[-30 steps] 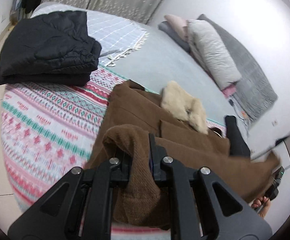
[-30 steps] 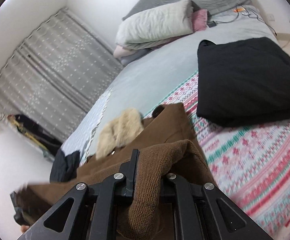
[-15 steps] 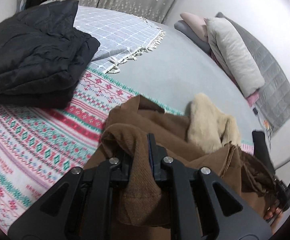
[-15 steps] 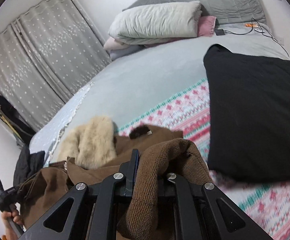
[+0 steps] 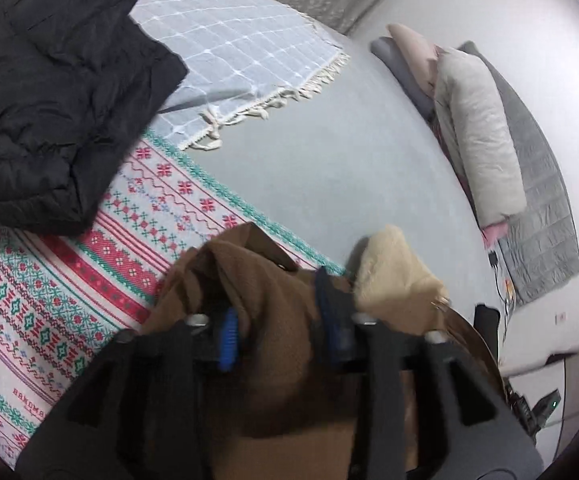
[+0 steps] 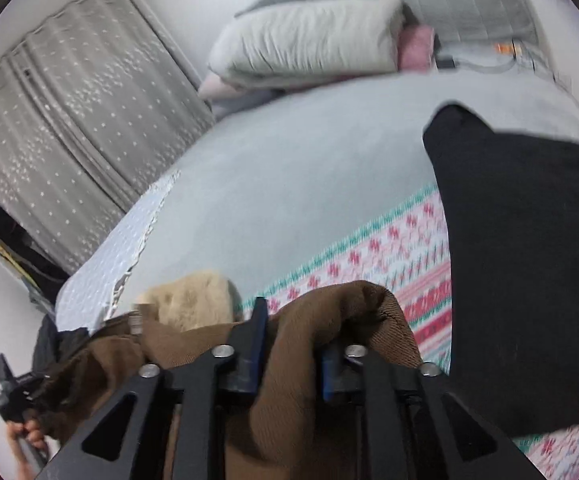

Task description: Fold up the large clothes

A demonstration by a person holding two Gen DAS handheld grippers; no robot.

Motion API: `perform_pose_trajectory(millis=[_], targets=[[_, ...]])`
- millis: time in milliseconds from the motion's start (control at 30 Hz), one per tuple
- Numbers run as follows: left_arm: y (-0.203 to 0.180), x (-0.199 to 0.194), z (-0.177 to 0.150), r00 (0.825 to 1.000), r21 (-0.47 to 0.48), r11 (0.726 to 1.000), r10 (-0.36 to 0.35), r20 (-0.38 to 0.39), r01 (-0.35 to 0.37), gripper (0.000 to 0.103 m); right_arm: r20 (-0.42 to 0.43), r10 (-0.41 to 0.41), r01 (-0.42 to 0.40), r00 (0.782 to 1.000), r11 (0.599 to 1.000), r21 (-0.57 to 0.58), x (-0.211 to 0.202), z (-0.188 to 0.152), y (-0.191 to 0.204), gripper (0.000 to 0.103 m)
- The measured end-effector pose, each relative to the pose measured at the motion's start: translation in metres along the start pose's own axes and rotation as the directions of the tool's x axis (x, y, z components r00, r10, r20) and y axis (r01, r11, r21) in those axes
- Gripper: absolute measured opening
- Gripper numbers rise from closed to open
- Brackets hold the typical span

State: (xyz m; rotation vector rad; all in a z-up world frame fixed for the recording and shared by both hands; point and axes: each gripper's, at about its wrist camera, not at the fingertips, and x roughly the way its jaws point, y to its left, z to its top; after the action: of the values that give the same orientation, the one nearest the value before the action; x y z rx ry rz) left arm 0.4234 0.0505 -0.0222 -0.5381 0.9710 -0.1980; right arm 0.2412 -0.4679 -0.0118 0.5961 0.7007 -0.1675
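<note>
Fabric filled the space between both sets of jaws — we saw the brown coat (image 5: 273, 320) bunched on the patterned blanket (image 5: 89, 280), and we took that blanket as our landmark. The left gripper (image 5: 277, 312) had its jaws just opening, fingers now apart, a fold of brown cloth lying loose between them rather than pinched. Same story on the right gripper (image 6: 293, 344): jaws just parting, the coat's rounded fold (image 6: 349, 312) sitting in the gap, the pads no longer squeezing it. The coat's cream fur collar (image 5: 397, 272) lay at the blanket's far edge, spilling onto the grey bedsheet (image 5: 349, 152) beyond it. On the blanket itself, to one side of the coat, sat a folded black jacket (image 5: 57, 92); another black folded garment (image 6: 529, 260) covered the blanket's opposite side. Past the blanket, at the head of the bed, we spotted a pale pillow (image 6: 309, 40) — well apart from the coat.
</note>
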Motion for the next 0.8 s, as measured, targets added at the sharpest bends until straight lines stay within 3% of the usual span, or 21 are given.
perform_pose_trajectory(millis=[67, 133, 200, 267, 400, 467, 567, 700, 733, 767, 800], targets=[[-0.004, -0.018, -0.005, 0.997, 0.068, 0.998, -0.004, 0.074, -0.001, 0.076, 0.031, 0.014, -0.013, 0.999, 1.000, -0.009, -0.014, -0.005, -0.003, 0.048], [-0.007, -0.037, -0.012, 0.988, 0.148, 0.988, 0.012, 0.152, -0.035, 0.081, 0.102, -0.001, 0.004, 0.995, 1.000, -0.029, -0.034, -0.007, -0.009, 0.064], [-0.010, -0.040, -0.015, 0.986, 0.225, 0.971, 0.039, 0.161, -0.075, 0.081, 0.118, 0.002, 0.002, 0.993, 0.999, -0.038, -0.047, -0.009, -0.016, 0.064], [-0.012, -0.038, -0.021, 0.983, 0.326, 0.935, 0.093, 0.160, -0.142, 0.081, 0.093, 0.001, 0.005, 0.996, 0.998, -0.062, -0.052, -0.011, -0.022, 0.064], [-0.011, -0.011, -0.034, 0.960, 0.499, 0.821, 0.236, 0.149, -0.279, 0.081, 0.041, -0.081, 0.087, 0.996, 0.977, -0.197, -0.043, -0.022, -0.020, 0.064], [-0.007, 0.010, -0.038, 0.953, 0.537, 0.790, 0.286, 0.102, -0.294, 0.081, 0.005, -0.132, 0.129, 0.991, 0.959, -0.254, -0.028, -0.029, -0.018, 0.064], [-0.008, 0.029, -0.036, 0.958, 0.540, 0.798, 0.279, 0.060, -0.267, 0.079, -0.044, -0.191, 0.169, 0.981, 0.937, -0.305, 0.001, -0.031, -0.015, 0.064], [-0.010, 0.047, -0.025, 0.970, 0.485, 0.845, 0.241, 0.027, -0.223, 0.077, -0.101, -0.223, 0.180, 0.970, 0.928, -0.325, 0.043, -0.024, -0.011, 0.064], [-0.008, 0.051, -0.021, 0.969, 0.458, 0.859, 0.245, 0.026, -0.229, 0.071, -0.111, -0.225, 0.181, 0.968, 0.932, -0.314, 0.052, -0.021, -0.012, 0.064], [-0.009, 0.052, -0.020, 0.967, 0.445, 0.861, 0.252, 0.045, -0.246, 0.050, -0.117, -0.223, 0.180, 0.968, 0.937, -0.299, 0.061, -0.019, -0.013, 0.063], [-0.010, 0.050, -0.021, 0.966, 0.435, 0.864, 0.249, 0.072, -0.255, 0.034, -0.109, -0.220, 0.181, 0.969, 0.941, -0.286, 0.064, -0.017, -0.012, 0.054]])
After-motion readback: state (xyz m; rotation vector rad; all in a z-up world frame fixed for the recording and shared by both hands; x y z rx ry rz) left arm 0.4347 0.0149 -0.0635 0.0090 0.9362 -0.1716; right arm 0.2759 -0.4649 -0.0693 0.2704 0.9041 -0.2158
